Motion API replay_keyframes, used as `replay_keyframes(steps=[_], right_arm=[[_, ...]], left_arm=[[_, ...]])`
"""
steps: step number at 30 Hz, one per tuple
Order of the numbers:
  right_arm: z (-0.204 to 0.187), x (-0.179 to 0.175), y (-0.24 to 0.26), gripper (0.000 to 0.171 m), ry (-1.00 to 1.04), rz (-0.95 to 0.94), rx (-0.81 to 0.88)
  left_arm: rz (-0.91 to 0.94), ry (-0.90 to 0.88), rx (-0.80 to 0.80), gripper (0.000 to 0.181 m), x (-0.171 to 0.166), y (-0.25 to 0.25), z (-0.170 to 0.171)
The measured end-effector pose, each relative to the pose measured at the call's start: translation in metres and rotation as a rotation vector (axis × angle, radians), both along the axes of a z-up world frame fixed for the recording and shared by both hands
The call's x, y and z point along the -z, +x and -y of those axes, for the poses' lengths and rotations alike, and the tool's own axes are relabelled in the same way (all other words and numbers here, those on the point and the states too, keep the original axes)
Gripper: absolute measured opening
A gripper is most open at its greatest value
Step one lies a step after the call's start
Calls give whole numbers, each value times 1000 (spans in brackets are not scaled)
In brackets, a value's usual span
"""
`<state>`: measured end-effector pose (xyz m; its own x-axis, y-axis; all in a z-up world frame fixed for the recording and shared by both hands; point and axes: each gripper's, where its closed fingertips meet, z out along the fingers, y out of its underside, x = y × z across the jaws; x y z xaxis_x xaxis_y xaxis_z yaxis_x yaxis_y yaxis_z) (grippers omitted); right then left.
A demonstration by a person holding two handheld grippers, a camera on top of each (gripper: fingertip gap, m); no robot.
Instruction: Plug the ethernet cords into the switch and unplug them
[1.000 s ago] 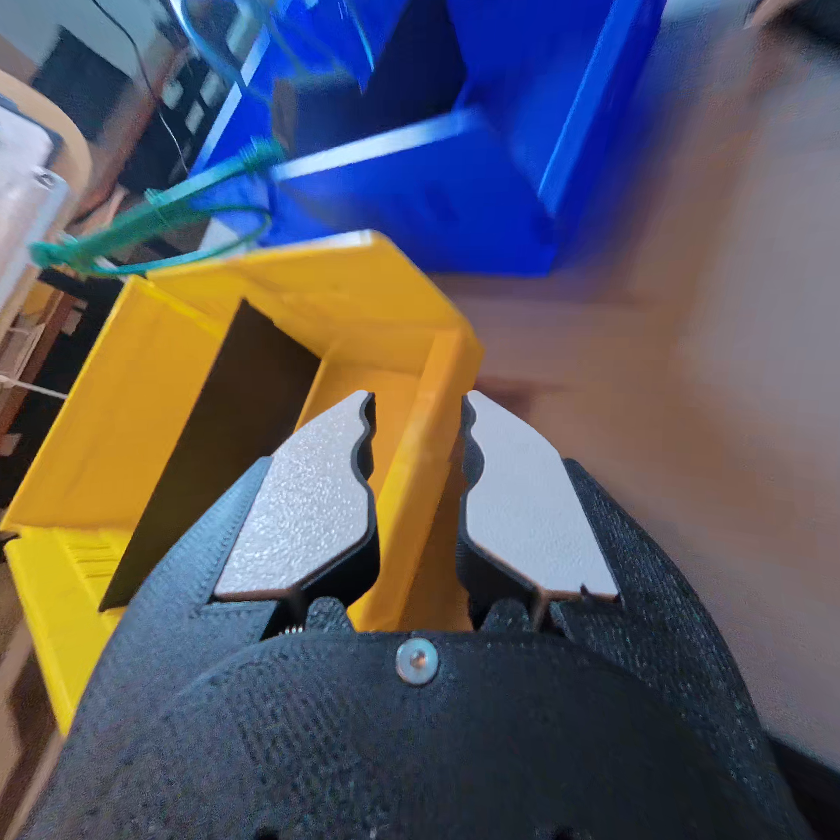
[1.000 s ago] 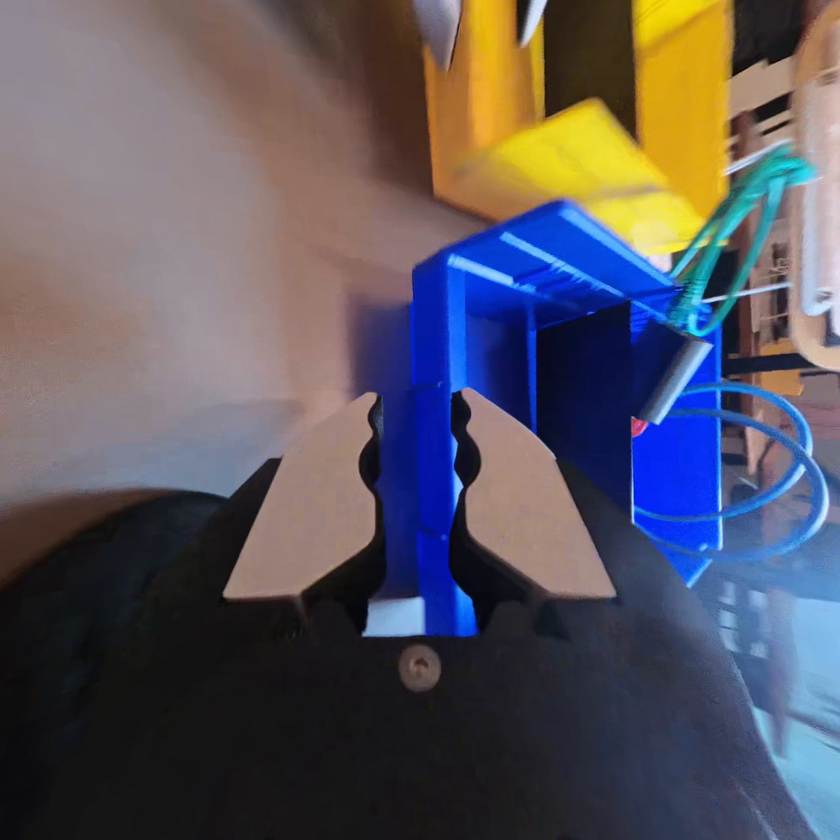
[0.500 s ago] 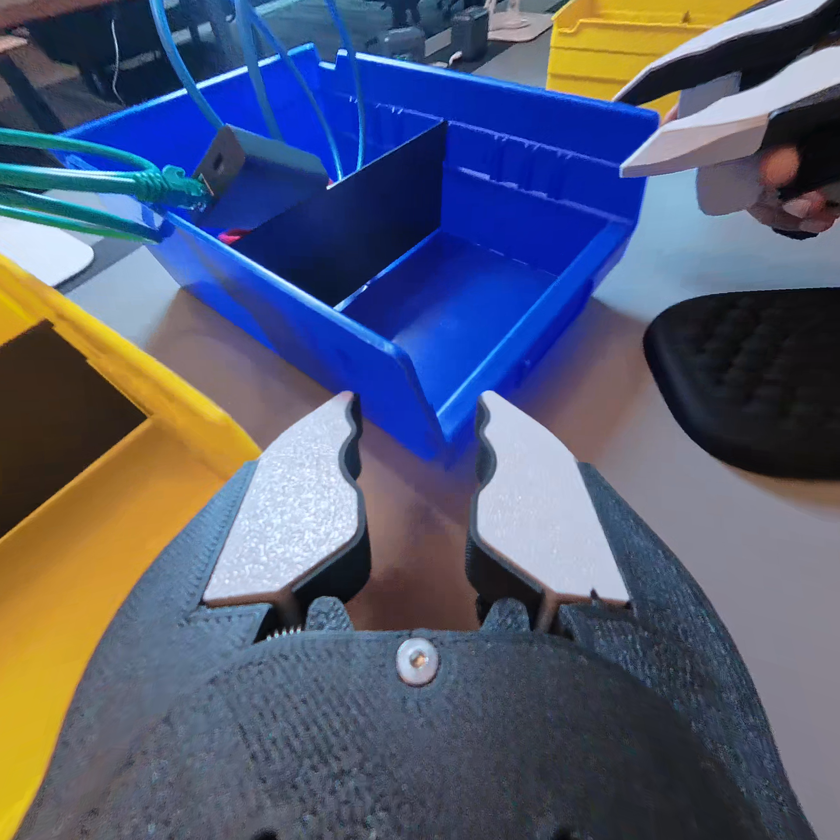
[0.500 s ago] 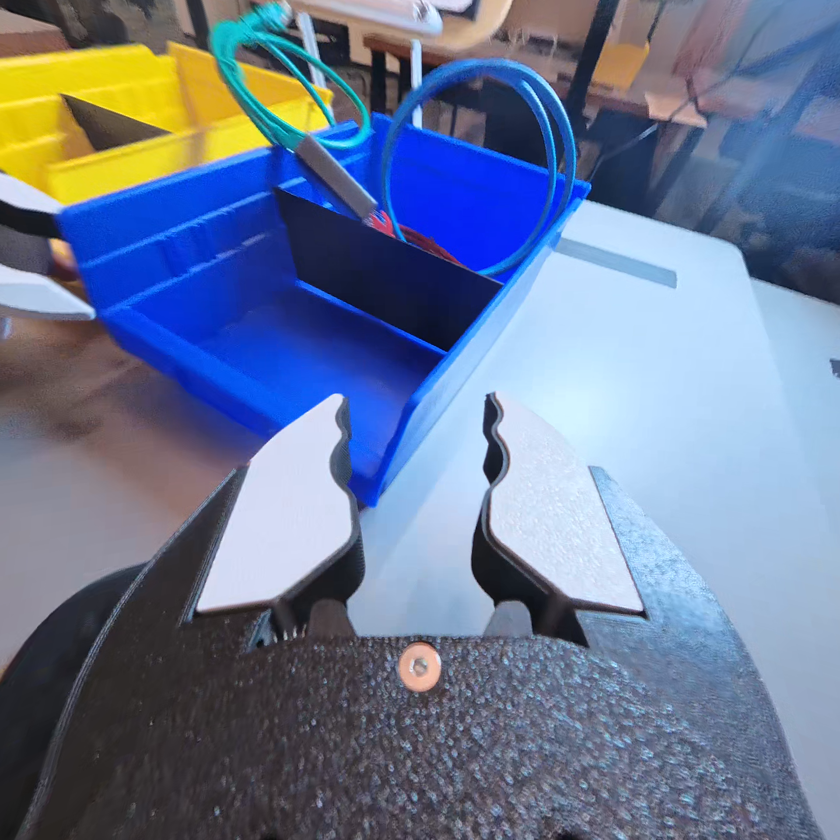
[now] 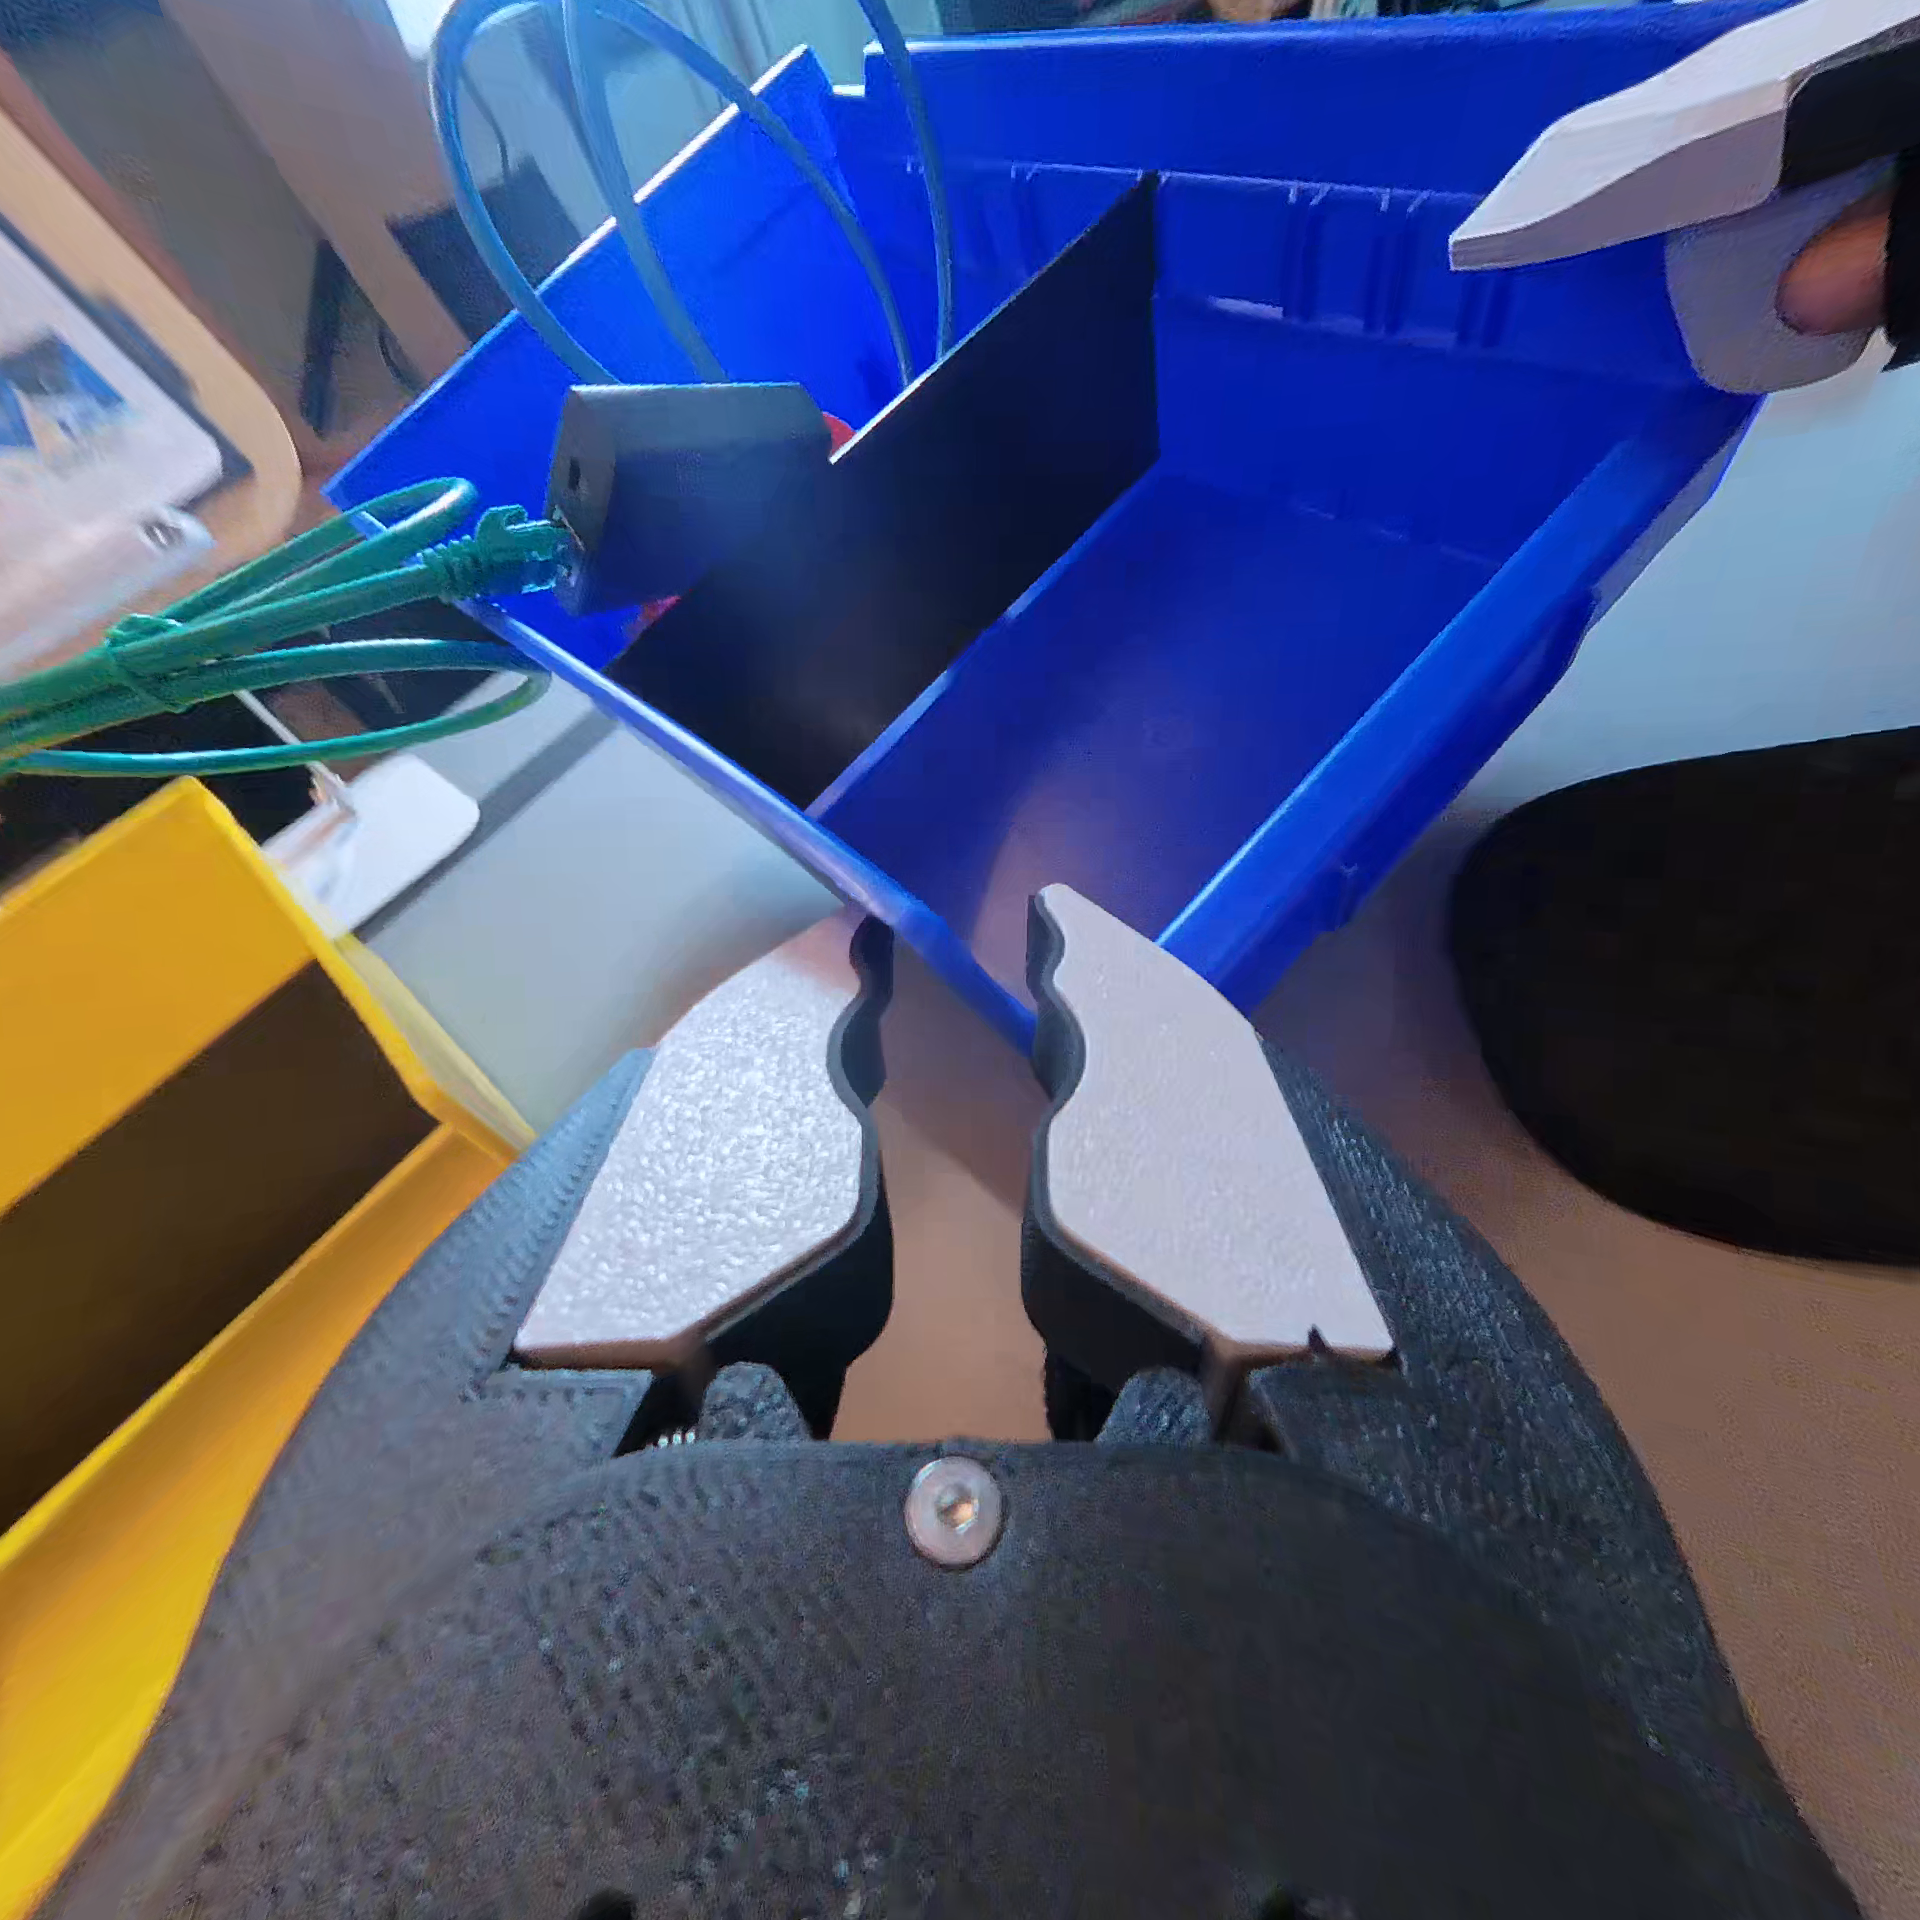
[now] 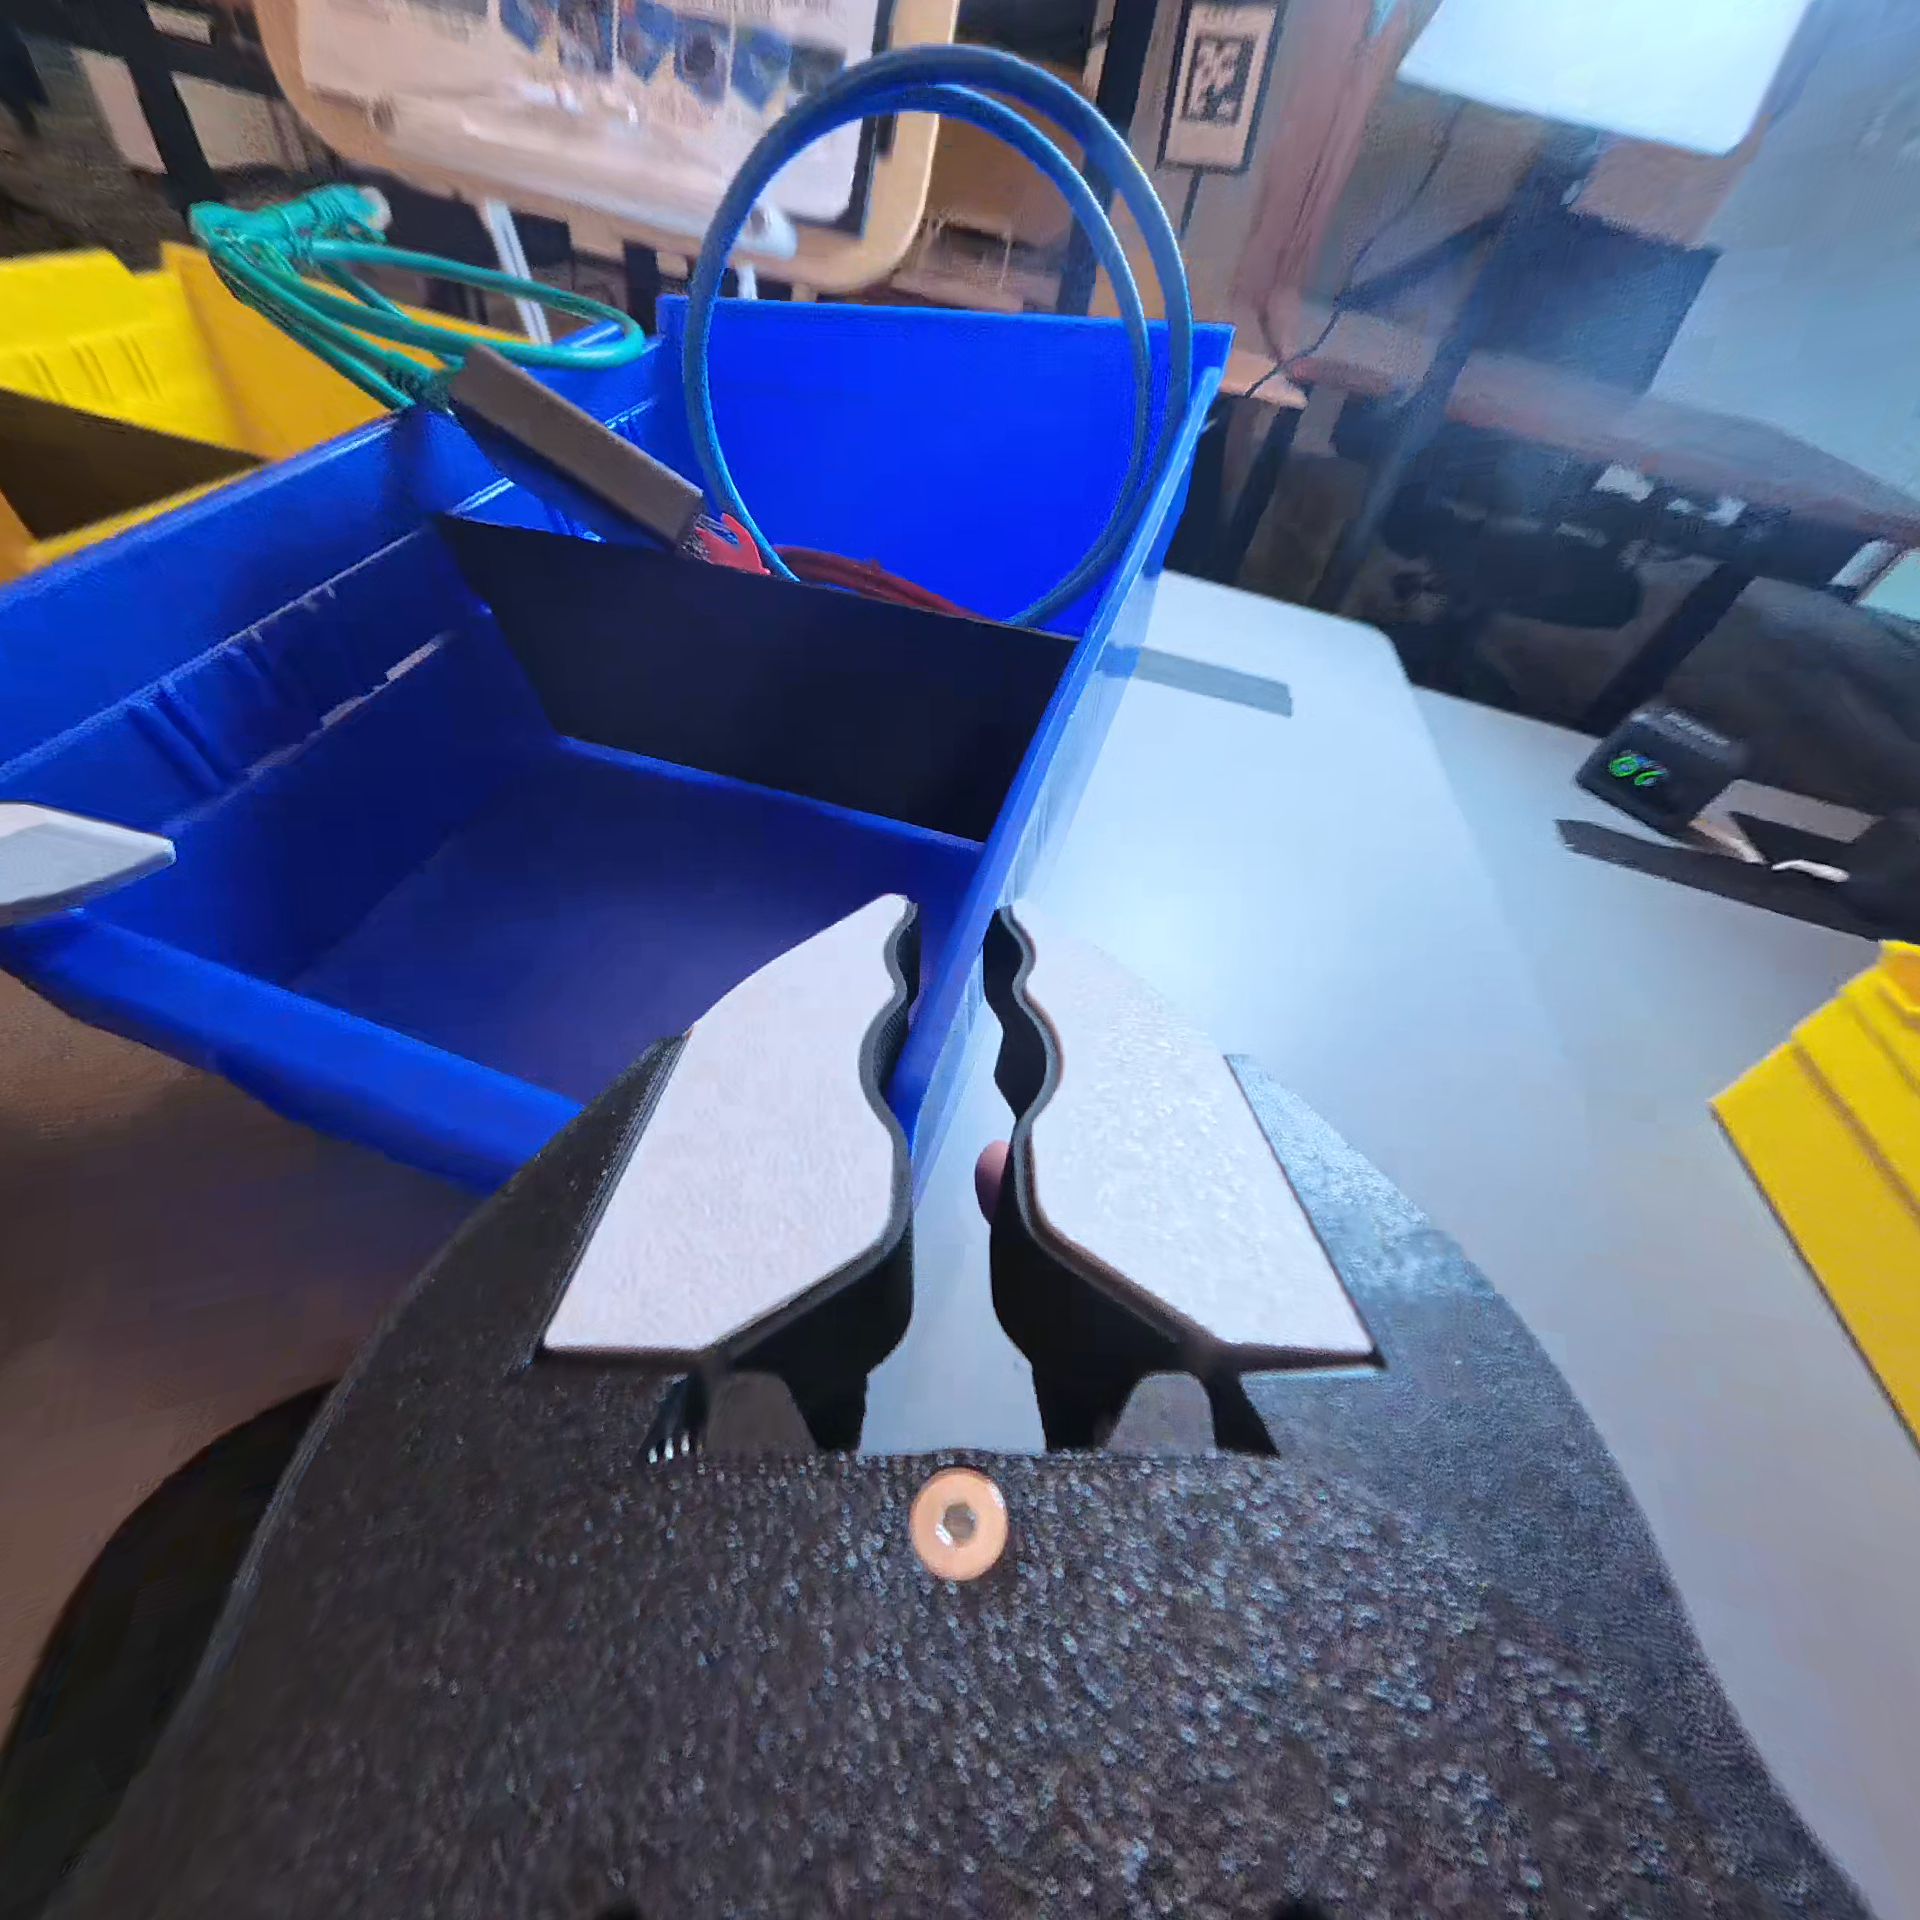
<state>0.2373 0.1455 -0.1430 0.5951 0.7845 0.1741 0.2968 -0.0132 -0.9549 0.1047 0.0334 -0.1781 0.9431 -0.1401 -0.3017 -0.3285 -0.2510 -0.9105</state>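
Note:
A dark grey switch [image 5: 675,478] leans in the far compartment of a blue bin [image 5: 1351,125], with green ethernet cords [image 5: 312,613] plugged into its end face. A blue cord [image 5: 665,208] loops up behind it. My left gripper [image 5: 956,925] is shut across the bin's left wall near the front corner. My right gripper [image 6: 956,925] is shut on the bin's right wall [image 6: 1049,779]. The right wrist view also shows the switch [image 6: 571,457], the green cords [image 6: 343,270], the blue cord [image 6: 935,156] and a red cord [image 6: 862,571]. The near compartment is empty.
A black divider [image 5: 935,499] splits the bin. A yellow bin [image 5: 125,935] stands to its left, another yellow bin [image 6: 1829,1143] at the right. A black pad [image 5: 1714,987] lies in front of the bin. A small black device [image 6: 1652,769] sits off the table's far right. Tip to tip, the grippers are about 20 cm apart.
One second ago my left gripper held the yellow bin's wall and my right held the blue bin. Both then opened and drew back. Now both have closed on the blue bin's side walls.

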Motion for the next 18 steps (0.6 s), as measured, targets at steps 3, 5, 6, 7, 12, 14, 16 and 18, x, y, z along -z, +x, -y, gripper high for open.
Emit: replay_keyframes(steps=[3, 5, 6, 7, 12, 14, 16, 18], right_arm=[[36, -28, 31, 13, 70, -69, 31], [66, -43, 43, 13, 100, -125, 17], [83, -48, 45, 14, 113, -146, 4], [99, -53, 44, 15, 124, -163, -16], [169, -67, -3, 16, 118, -228, -173], [192, -70, -37, 15, 93, -252, -245], [215, -74, -77, 15, 69, -267, -319], [237, -78, -120, 15, 42, -269, -396]], left_arm=[[-70, 87, 35, 25, -30, 24, 30], [-118, 121, 43, 26, -48, 33, 60], [-145, 126, 39, 26, -55, 34, 76], [-168, 130, 32, 26, -62, 33, 93], [-224, 139, -88, 25, -77, -3, 180], [-253, 132, -166, 26, -82, -28, 214], [-280, 117, -246, 27, -89, -57, 247], [-299, 89, -332, 27, -94, -88, 279]])
